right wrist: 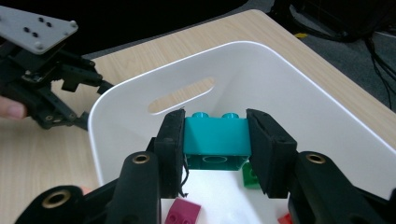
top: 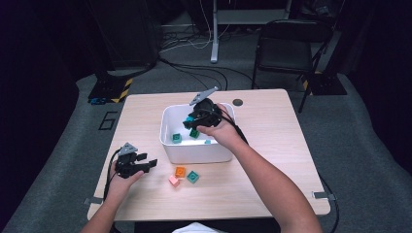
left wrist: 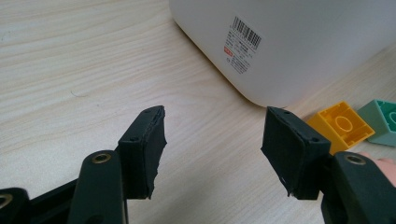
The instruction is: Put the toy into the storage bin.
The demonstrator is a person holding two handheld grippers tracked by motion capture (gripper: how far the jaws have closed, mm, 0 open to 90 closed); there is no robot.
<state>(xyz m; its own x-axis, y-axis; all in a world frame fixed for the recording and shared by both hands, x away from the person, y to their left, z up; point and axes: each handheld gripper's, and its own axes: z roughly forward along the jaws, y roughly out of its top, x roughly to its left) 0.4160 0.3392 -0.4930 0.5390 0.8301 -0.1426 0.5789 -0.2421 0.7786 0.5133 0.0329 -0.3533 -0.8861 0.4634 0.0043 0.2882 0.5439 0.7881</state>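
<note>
Barcode label (left wrist: 242,45) on white bin (left wrist: 303,42)

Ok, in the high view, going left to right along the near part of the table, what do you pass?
Left hand-held gripper, open over the table → pink block → orange block → green block. Behind them stands the white bin, where the right hand-held gripper holds a teal block.

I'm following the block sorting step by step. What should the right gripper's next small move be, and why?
Probably open the jaws and let go. The right gripper is clamped on the teal block, held above the inside of the white bin, where other blocks already lie. Lowering it a little first may soften the drop.
</note>
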